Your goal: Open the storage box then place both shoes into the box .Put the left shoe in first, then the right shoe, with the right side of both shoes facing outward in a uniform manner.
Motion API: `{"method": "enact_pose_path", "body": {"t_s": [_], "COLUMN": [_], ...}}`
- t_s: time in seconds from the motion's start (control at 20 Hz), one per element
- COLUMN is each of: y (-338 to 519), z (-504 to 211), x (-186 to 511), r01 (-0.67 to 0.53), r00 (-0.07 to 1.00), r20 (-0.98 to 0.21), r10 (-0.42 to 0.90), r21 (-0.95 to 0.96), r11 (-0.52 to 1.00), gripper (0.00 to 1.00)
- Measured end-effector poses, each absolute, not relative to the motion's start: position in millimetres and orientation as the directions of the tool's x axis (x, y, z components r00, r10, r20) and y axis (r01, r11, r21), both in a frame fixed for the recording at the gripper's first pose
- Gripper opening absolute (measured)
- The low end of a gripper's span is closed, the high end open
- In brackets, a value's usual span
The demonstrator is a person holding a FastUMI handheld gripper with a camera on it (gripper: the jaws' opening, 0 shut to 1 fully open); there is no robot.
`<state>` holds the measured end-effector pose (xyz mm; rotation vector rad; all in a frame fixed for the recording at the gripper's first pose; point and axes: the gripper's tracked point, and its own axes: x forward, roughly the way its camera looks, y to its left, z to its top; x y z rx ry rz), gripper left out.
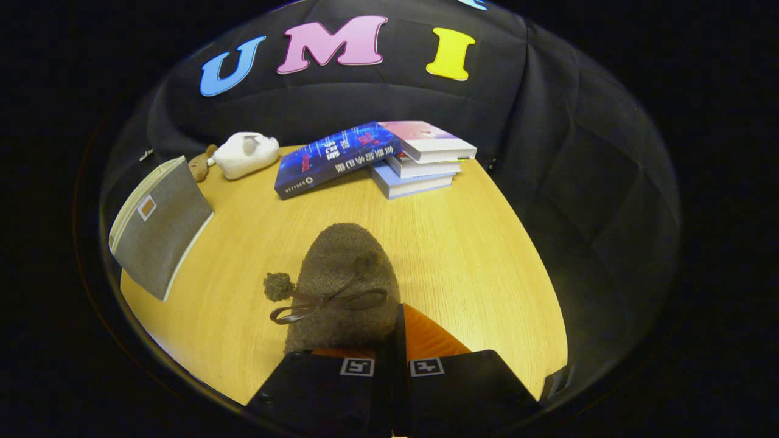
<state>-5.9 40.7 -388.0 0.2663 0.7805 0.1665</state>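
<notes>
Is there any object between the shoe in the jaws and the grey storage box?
Nothing visible does. The gripper has its jaws shut on the brown shoe at its heel end. Between the shoe and the grey storage box lies only bare table. The books and white plush toy sit beyond.

Book stack [420, 159], white plush [245, 155] on wooden table [475, 243].

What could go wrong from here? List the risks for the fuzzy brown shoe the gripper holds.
1. The gripper seems shut on the fuzzy brown shoe only at its rear edge; the long toe could sag or twist loose.
2. Its dangling pompom and brown bow could snag on the grey fabric storage box when it goes in.
</notes>
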Motion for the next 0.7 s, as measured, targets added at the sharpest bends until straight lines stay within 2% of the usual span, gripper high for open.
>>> {"method": "enact_pose_path", "body": {"t_s": [0.3,0.7], "y": [66.7,171.1], "z": [-279.3,-161.4], "x": [28.4,54.9], "r01": [-0.093,-0.154], "r00": [0.789,0.799], "r20": [-0.549,-0.481], "r10": [0.276,0.361], "r21": [0.337,0.416], "r11": [0.937,0.896], "gripper": [0.07,0.07]}}
